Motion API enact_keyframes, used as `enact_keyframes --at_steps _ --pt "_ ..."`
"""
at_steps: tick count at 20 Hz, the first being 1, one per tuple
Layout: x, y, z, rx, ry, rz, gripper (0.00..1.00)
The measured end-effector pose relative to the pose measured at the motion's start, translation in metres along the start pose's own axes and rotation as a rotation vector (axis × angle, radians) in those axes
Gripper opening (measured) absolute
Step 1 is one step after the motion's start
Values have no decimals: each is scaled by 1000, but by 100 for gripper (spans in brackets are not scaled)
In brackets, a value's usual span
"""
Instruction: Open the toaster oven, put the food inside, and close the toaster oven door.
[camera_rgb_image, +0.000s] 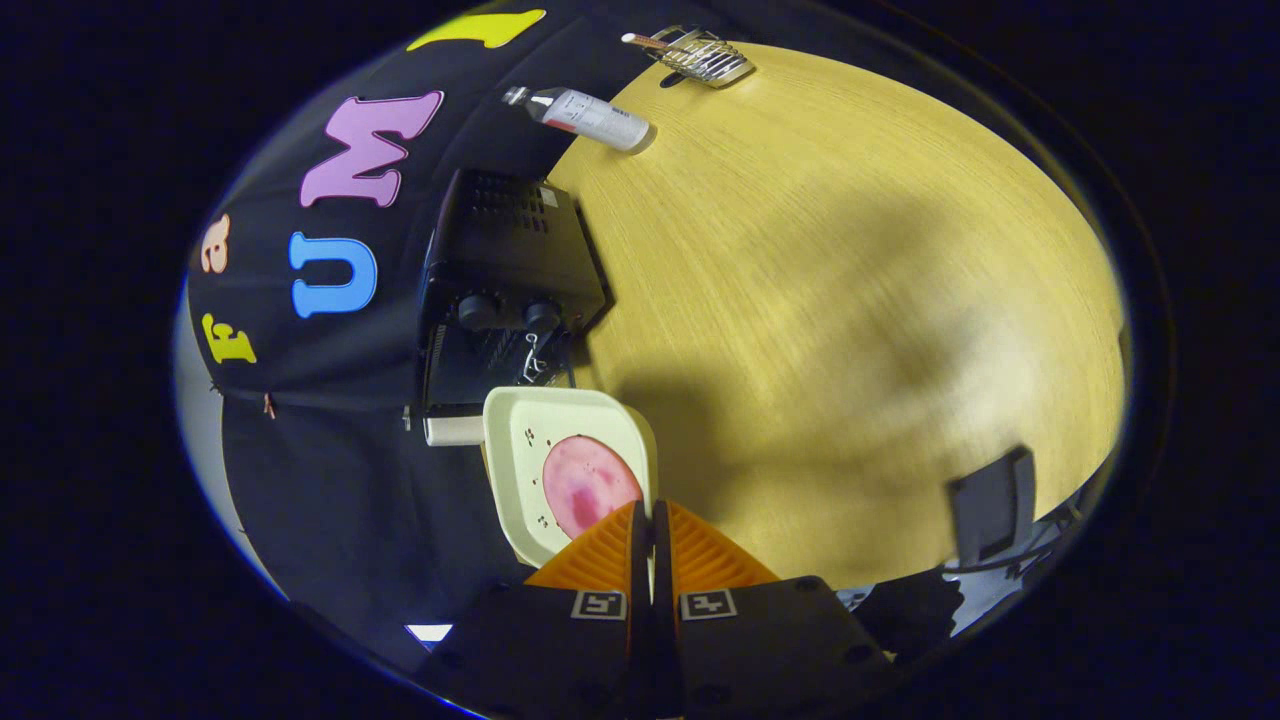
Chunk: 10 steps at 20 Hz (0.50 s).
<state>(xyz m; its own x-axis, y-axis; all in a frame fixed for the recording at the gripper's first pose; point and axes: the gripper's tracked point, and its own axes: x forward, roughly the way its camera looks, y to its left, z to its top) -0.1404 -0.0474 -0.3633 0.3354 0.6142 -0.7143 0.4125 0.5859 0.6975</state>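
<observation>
Pinching the rim of a pale tray (530, 440), the gripper (651, 515) is pressing both fingers together on its near edge. Lying on the tray is a round pink slice of food (585, 482), just ahead of the fingers. Beyond the tray, the black toaster oven (505, 280) is sitting on the wooden table (850, 300), near a white bottle (590, 115) and a metal rack (700, 55).
</observation>
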Motion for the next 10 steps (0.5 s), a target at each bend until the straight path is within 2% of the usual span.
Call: enact_keyframes --at_steps 5,10 --pt "46 63 -37 99 -62 9 5" --pt "92 107 -34 214 -155 -29 5"
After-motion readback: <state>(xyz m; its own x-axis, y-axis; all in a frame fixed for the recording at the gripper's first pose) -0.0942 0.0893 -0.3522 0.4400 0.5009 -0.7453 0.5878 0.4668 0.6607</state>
